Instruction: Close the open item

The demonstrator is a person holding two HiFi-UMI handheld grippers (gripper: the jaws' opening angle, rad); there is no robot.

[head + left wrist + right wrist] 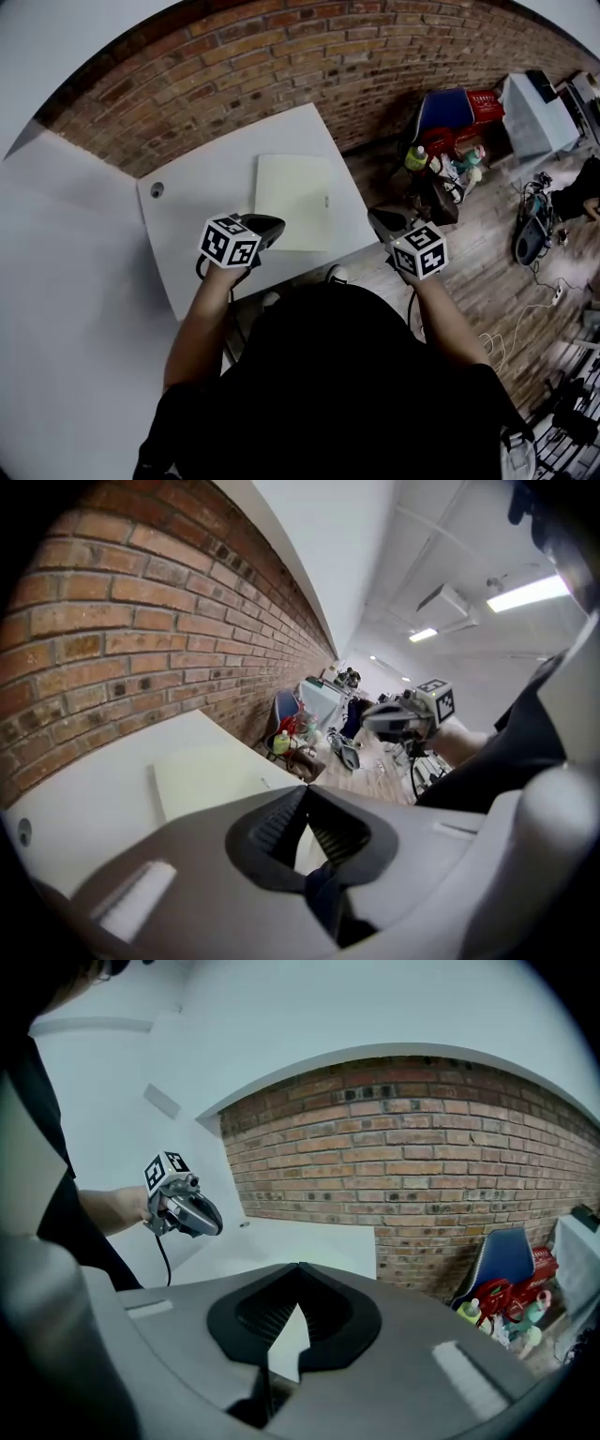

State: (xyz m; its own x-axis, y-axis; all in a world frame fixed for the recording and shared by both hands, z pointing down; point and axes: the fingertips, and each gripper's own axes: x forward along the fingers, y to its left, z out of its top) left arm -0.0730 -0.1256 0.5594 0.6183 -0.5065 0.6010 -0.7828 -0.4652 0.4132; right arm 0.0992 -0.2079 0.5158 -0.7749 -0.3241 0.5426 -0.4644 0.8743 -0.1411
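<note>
Lying flat on the white table (192,202), the cream-coloured flat item (292,202) sits on the table's right half, one long side toward the brick wall (281,56) and the other close to the table's near edge. It looks like a thin, plain slab with squared corners and a smooth matte top. A tiny dark mark shows near its right edge (too small to read). No cover stands up from it, and its top face lies level, so it appears shut. In the left gripper view it shows as a pale sheet (211,780) whose left edge casts a thin shadow line on the table.

The left gripper (278,225) hangs over the item's near left corner, pointing toward the far right. Whether it touches the item cannot be told from the head view. Its own view shows the two fingers brought together at their tips (305,791) with nothing caught between them.

The right gripper (374,217) is held just off the table's near right corner, above the wooden floor (487,253). Its fingers also meet at the tips (298,1269), and only the white table surface shows through the gap behind them.

A small round hole (157,189) marks the table's far left part. Beyond the table to the right stand a blue chair (445,108) and a red basket (485,101).
</note>
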